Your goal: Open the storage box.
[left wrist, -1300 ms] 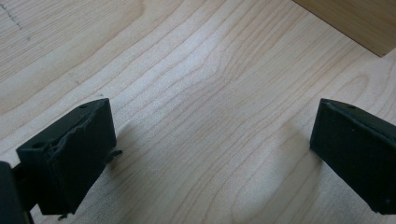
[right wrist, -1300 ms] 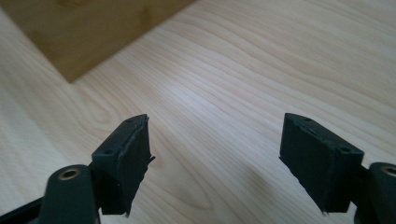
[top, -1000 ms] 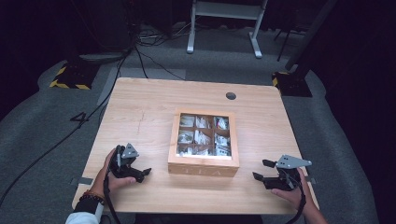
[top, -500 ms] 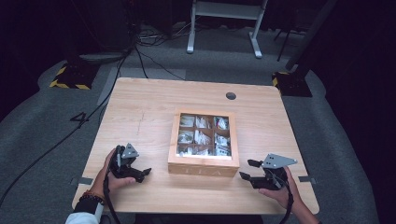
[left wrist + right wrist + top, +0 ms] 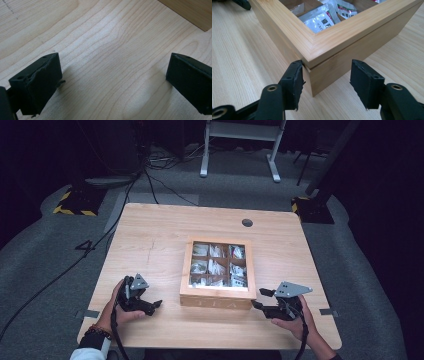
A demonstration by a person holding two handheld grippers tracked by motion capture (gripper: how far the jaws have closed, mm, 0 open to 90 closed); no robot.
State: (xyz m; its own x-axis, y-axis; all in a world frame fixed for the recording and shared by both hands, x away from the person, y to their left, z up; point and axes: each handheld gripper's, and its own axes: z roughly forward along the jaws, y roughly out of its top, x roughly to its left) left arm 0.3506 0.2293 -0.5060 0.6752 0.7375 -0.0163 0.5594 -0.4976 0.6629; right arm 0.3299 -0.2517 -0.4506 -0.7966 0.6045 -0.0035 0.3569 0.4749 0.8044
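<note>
Straddling the wooden box (image 5: 329, 47) corner, right tongs (image 5: 325, 82) have been closing.

Your table (image 5: 150, 245) is pale wood, smooth and matt, grain running plainly. The box (image 5: 342, 35) in front of you is honey-toned wood, satin and fine-grained. Inside it, glossy foil-like sachets (image 5: 319, 18) catch the light. Your right gripper (image 5: 325, 80) shows matt black plastic with rough-edged rubbery pads (image 5: 295, 77).
</note>
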